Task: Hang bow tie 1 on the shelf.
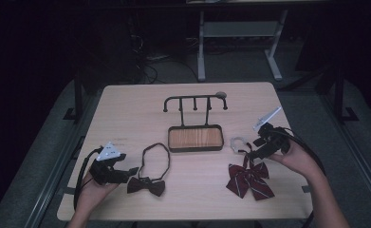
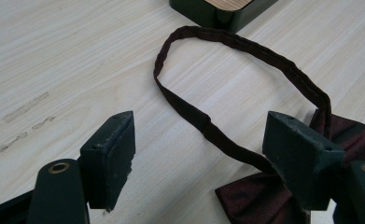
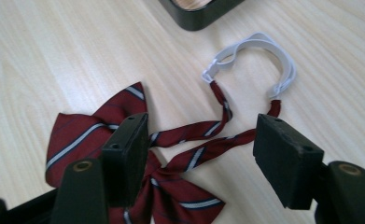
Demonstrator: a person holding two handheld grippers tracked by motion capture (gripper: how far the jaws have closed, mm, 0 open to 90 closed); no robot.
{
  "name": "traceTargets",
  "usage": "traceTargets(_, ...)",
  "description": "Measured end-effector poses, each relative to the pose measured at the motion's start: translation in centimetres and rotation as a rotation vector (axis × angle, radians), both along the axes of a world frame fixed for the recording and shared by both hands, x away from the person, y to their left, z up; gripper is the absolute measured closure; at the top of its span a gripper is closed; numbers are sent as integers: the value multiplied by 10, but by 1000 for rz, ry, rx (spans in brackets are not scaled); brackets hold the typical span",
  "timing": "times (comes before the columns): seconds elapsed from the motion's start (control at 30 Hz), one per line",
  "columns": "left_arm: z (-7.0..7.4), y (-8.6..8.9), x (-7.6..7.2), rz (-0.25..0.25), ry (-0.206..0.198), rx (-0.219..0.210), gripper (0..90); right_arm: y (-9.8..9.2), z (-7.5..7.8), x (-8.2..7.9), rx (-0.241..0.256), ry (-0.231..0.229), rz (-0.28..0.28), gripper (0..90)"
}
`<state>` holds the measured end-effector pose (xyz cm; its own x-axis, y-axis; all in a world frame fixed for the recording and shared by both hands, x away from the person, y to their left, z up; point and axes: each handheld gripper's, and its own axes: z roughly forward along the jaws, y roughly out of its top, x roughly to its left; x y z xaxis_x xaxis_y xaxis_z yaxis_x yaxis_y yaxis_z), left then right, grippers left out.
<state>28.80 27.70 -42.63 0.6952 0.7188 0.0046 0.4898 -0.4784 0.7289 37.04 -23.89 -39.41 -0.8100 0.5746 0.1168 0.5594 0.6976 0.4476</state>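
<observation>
Both grippers hover with jaws spread: the left gripper [image 1: 132,171] beside the dark maroon bow tie [image 1: 146,185], the right gripper [image 1: 250,146] above the striped red ribbon bow [image 1: 248,180] on the table [image 1: 126,114]. Likely next: pinching each neck strap for the black hook rack [image 1: 195,100].

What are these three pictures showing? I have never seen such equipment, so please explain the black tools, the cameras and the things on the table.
A person sits at a wooden table and holds a hand tool with a two-jaw claw in each hand. The high view looks down from above: the left claw is at the left, the right claw at the right. The other two pictures come from cameras riding on each tool, looking along its black jaws. On the table lie a dark maroon bow tie with a loop strap, a red striped bow tie with a white elastic band, and a black hook stand over a wooden tray. Both claws are open and hold nothing.
</observation>
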Motion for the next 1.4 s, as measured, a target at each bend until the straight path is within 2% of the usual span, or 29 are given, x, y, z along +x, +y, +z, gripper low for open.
traceTargets(0.23,0,1,0,-1,3,-2,259,1,-4,15,-23,9,-10,379)
traceTargets(0.53,0,0,0,-2,4,-4,259,1,-17,32,-55,58,-34,397)
traceTargets(0.7,0,0,0,-2,7,-4,259,1,-18,42,-82,64,-47,409)
traceTargets(0.87,0,-1,0,-3,7,-3,259,4,-20,50,-84,62,-54,454)
traceTargets(1.2,0,0,0,-5,5,-2,260,11,-37,64,-139,91,-83,553)
traceTargets(1.4,1,-1,0,-6,6,-2,260,13,-40,67,-166,83,-90,622)
